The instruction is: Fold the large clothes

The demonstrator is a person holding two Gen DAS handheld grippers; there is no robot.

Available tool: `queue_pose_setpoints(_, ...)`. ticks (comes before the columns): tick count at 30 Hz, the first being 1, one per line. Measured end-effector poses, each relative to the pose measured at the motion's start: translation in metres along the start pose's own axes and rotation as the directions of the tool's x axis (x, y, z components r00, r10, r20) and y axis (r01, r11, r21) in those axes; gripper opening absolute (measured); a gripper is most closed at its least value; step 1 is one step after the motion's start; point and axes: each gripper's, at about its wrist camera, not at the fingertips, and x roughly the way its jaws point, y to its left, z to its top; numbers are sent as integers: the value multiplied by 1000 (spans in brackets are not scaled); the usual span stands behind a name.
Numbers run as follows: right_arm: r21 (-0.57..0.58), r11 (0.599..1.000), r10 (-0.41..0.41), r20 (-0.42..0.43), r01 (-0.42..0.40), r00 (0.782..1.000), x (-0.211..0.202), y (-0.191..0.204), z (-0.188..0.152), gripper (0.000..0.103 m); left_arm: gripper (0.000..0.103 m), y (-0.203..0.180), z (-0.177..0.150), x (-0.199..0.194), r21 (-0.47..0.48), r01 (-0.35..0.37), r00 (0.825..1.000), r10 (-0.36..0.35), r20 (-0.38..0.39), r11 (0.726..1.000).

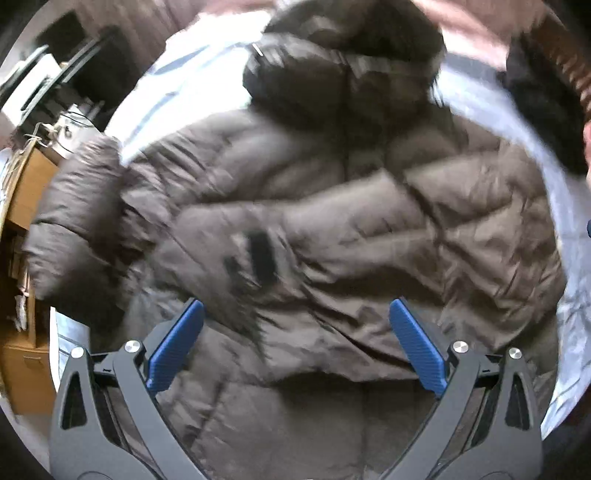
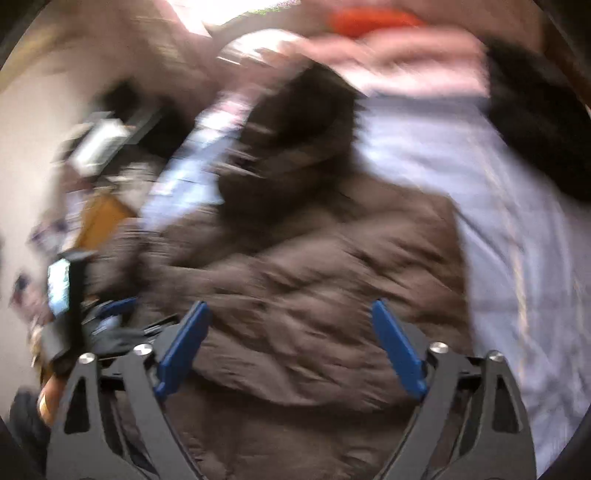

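Observation:
A large brown puffer jacket lies on a bed with a pale blue sheet. Its dark fur-trimmed hood points away from me and one sleeve sticks out to the left. My left gripper is open and empty, above the jacket's lower part. In the blurred right wrist view the same jacket fills the middle, with the hood at the far end. My right gripper is open and empty above the jacket. The left gripper's body shows at the left edge there.
A wooden cabinet stands left of the bed, with dark furniture behind it. A black garment lies at the bed's far right. Pink bedding and an orange item lie beyond the hood.

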Motion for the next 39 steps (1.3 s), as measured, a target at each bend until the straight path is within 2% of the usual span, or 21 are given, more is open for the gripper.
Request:
queue_pose_setpoints(2,154,987,-24,-86,37,996,17,-41,-7,86,101,-14,-5,16,43,-13,998,16,-68,999)
queue_pose_setpoints(5,348,935,-14,-170,73,985,20,-92,-25,86,101,-31,-9,32,82,22,993,-12,-118,996)
queue_pose_setpoints(9,467,881,24,-208,78,978,26,-129,-32,86,101,-43,-1,60,141,-39,997,49,-65,989)
queue_pose_setpoints(11,487,871,40,-217,73,975,28,-133,-32,86,101,-45,8,76,144,-67,997,73,-37,987)
queue_pose_setpoints(12,484,872,42,-216,69,976,28,-133,-32,86,101,-45,13,79,129,-73,997,77,-28,989)
queue_pose_setpoints(15,434,901,103,-154,-26,983,24,-123,-27,86,101,-48,33,79,90,-124,992,123,24,988)
queue_pose_setpoints(18,335,936,141,-74,-109,987,17,-100,-23,86,101,-50,48,67,57,-214,969,204,141,975)
queue_pose_setpoints(19,296,948,139,-50,-118,989,17,-94,-23,86,101,-50,50,66,53,-228,963,217,157,972)
queue_pose_setpoints(20,241,963,132,-30,-121,991,17,-86,-24,86,101,-49,51,67,55,-224,966,214,147,973)
queue_pose_setpoints(21,204,972,122,-30,-114,992,20,-82,-25,86,101,-48,50,70,55,-215,970,206,131,975)
queue_pose_setpoints(24,140,990,17,-102,-3,995,47,-82,-33,84,101,-42,44,72,52,-186,978,179,107,981)
queue_pose_setpoints(25,135,990,-27,-154,48,988,66,-85,-37,78,101,-39,42,69,51,-177,980,171,102,983)
queue_pose_setpoints(27,102,990,-76,-190,97,979,85,-92,-44,76,101,-23,43,59,29,-150,984,147,98,988)
queue_pose_setpoints(30,79,990,-101,-195,118,976,82,-90,-43,78,101,5,45,25,-47,-106,979,113,171,993)
queue_pose_setpoints(31,85,990,-89,-198,108,976,79,-87,-42,79,101,18,45,9,-84,-80,971,96,219,993)
queue_pose_setpoints(32,94,992,-67,-196,86,978,73,-84,-41,83,101,44,44,-11,-152,-50,955,92,283,987)
queue_pose_setpoints(34,100,993,-43,-178,61,983,59,-79,-41,86,101,91,40,-42,-304,4,928,109,356,953)
queue_pose_setpoints(36,88,995,-40,-168,56,985,50,-73,-44,87,101,166,24,-63,-524,100,916,127,380,846)
queue_pose_setpoints(37,75,996,-37,-169,50,985,46,-68,-45,87,101,210,5,-71,-643,188,912,111,395,743)
queue_pose_setpoints(38,65,997,-38,-171,49,985,45,-63,-45,87,101,239,-11,-72,-711,254,909,89,407,656)
queue_pose_setpoints(39,59,997,-42,-171,52,984,45,-58,-49,87,101,269,-22,-66,-767,318,905,65,421,557)
